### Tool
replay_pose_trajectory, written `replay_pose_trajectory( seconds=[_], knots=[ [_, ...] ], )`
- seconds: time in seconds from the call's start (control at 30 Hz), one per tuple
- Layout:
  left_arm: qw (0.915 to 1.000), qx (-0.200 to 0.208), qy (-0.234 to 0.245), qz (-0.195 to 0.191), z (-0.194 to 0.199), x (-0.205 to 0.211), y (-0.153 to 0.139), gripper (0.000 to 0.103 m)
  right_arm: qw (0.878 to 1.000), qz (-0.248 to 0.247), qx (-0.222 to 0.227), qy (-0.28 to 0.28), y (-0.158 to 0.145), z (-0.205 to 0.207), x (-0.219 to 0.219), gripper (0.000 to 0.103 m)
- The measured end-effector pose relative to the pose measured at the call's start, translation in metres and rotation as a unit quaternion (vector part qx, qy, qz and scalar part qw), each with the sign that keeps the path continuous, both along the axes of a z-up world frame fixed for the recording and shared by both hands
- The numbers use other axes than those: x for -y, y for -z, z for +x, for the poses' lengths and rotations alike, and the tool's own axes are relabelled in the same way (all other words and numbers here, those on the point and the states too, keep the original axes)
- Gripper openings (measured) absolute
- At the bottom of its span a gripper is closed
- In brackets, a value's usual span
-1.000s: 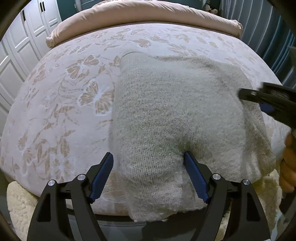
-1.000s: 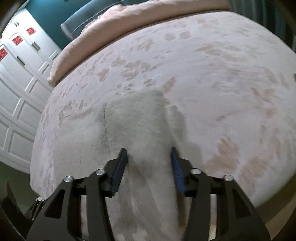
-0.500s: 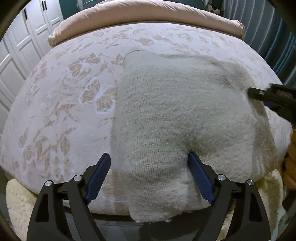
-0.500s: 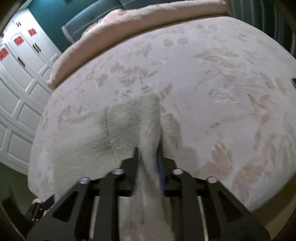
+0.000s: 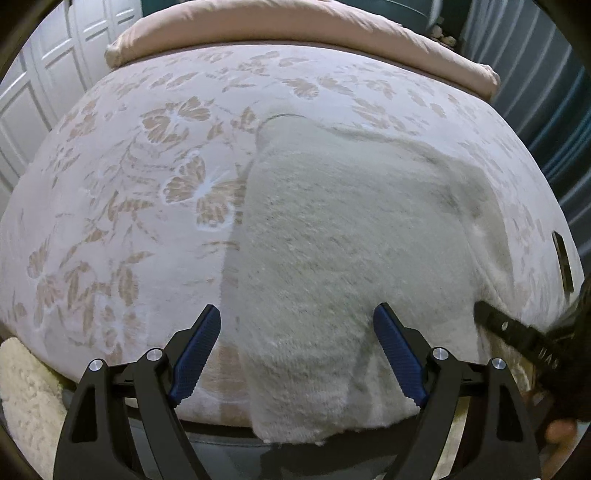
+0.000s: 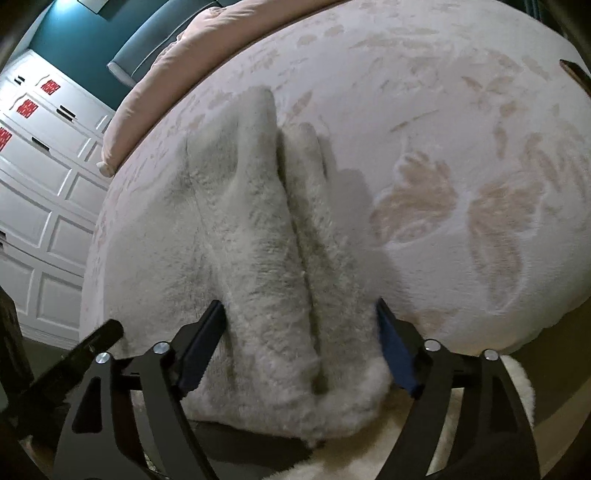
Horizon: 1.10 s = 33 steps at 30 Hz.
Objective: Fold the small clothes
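Left gripper [image 5: 297, 349], black frame with blue pads, jaws wide apart over the near hem of the fuzzy cream knit garment [image 5: 351, 258], gripping nothing. Garment lies on the pink butterfly-print bedspread [image 5: 129, 184], its near edge draped over the bed's edge. Right gripper [image 6: 301, 343]: jaws opening, a loose ridge of garment between the pads.

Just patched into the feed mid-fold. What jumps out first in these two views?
A fuzzy cream garment dominates both views, spread on the butterfly-print bedspread with its near end hanging over the bed's edge. The left gripper stands open around that end; the right gripper, jaws opening, straddles a raised fold along the garment's right side. A pink pillow lies across the far end.
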<state>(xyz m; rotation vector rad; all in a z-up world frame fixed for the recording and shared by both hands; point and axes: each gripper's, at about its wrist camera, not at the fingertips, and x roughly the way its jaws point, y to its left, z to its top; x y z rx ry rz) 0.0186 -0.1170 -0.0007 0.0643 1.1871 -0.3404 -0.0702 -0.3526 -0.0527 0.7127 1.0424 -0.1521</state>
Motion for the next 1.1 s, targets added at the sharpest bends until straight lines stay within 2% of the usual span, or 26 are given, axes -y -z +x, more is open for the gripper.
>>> replay_pose_trajectory(
  seconds=[0.27,0.4,0.6,0.73,0.8,0.87,0.9,0.97,1.03,1.1],
  knots=[
    [0.9999,-0.014,-0.004,0.002,0.018,0.009,0.014,0.088,0.999,0.027,0.024,-0.013,0.013,0.011,0.005,0.091],
    [0.9998,-0.017,-0.01,0.002,0.024,0.012,0.025,0.098,0.998,0.042,0.039,-0.022,0.016,0.021,0.009,0.094],
    [0.9961,-0.049,-0.004,-0.074,0.037,0.005,0.044,0.098,0.995,0.076,0.066,-0.024,0.02,0.033,0.016,0.095],
    [0.9863,-0.073,0.003,-0.148,0.044,-0.005,0.058,0.098,0.99,0.107,0.085,-0.034,0.024,0.041,0.028,0.094],
    [0.9842,-0.069,0.013,-0.163,0.044,-0.007,0.059,0.098,0.988,0.121,0.092,-0.039,0.027,0.045,0.035,0.093],
    [0.9822,-0.064,0.026,-0.175,0.043,-0.006,0.056,0.091,0.987,0.127,0.092,-0.044,0.029,0.05,0.038,0.077],
    [0.979,-0.066,0.032,-0.19,0.042,-0.006,0.053,0.082,0.986,0.131,0.089,-0.043,0.033,0.053,0.044,0.075],
    [0.9775,-0.066,0.034,-0.198,0.042,-0.005,0.048,0.073,0.985,0.145,0.089,-0.036,0.035,0.056,0.05,0.053],
    [0.9744,-0.067,0.04,-0.211,0.044,-0.005,0.038,0.056,0.983,0.157,0.09,-0.027,0.035,0.056,0.058,0.04],
    [0.9703,-0.064,0.046,-0.229,0.044,-0.007,0.026,0.046,0.985,0.138,0.097,-0.028,0.019,0.052,0.054,0.036]
  ],
)
